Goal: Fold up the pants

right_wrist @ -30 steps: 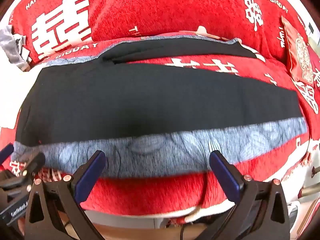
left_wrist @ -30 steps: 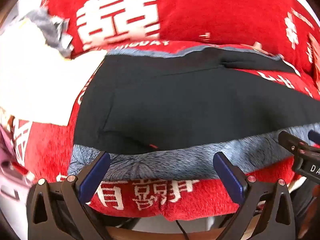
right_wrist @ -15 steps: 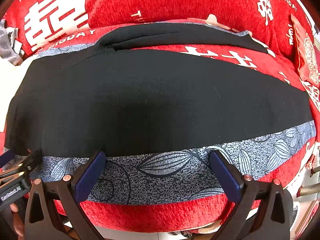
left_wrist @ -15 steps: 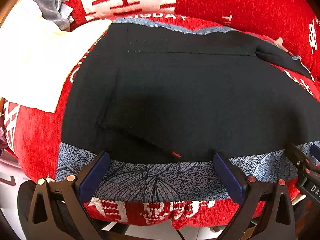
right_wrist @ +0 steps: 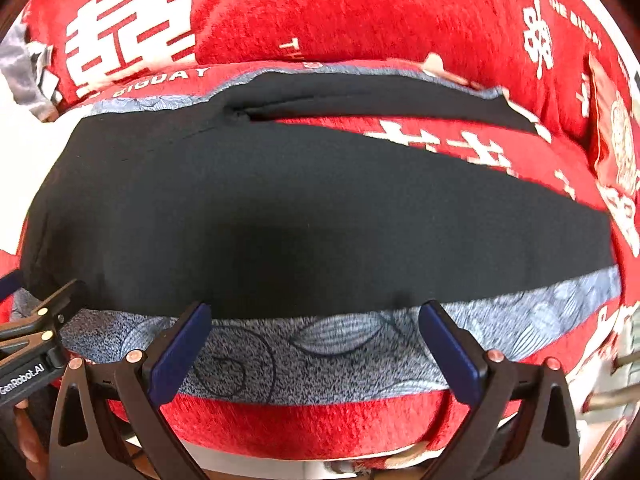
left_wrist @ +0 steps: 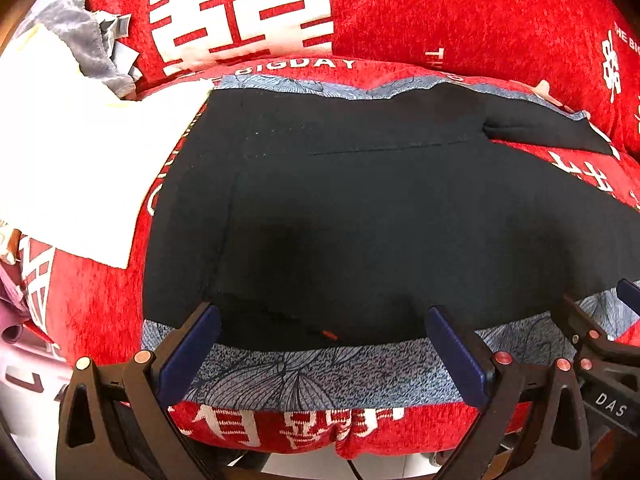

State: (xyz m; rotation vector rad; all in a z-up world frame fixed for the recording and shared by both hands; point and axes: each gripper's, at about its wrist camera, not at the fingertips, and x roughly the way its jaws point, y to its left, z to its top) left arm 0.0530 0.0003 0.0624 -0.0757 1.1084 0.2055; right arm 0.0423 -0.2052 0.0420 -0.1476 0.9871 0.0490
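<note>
**Pants spread flat, both grippers gaping**

Black pants [left_wrist: 360, 216] with a grey patterned side band lie flat along the red sofa seat's [left_wrist: 92, 304] front edge. Left gripper [left_wrist: 320, 344] and right gripper [right_wrist: 316, 340] hover spread wide, grasping nothing.

Black pants [right_wrist: 304, 216] flat across red sofa [right_wrist: 360, 16], right gripper [right_wrist: 316, 344] jaws spread wide over patterned hem.

Light: bright, even daylight in both views
Glare: white cloth [left_wrist: 76, 148] at upper left blown out, no texture
Shadow: soft dark patch on black pants [left_wrist: 360, 220]; same on the right view
Distortion: strong fisheye bulge; dark vignetted corners
Blur: smearing at right edge of right view
</note>
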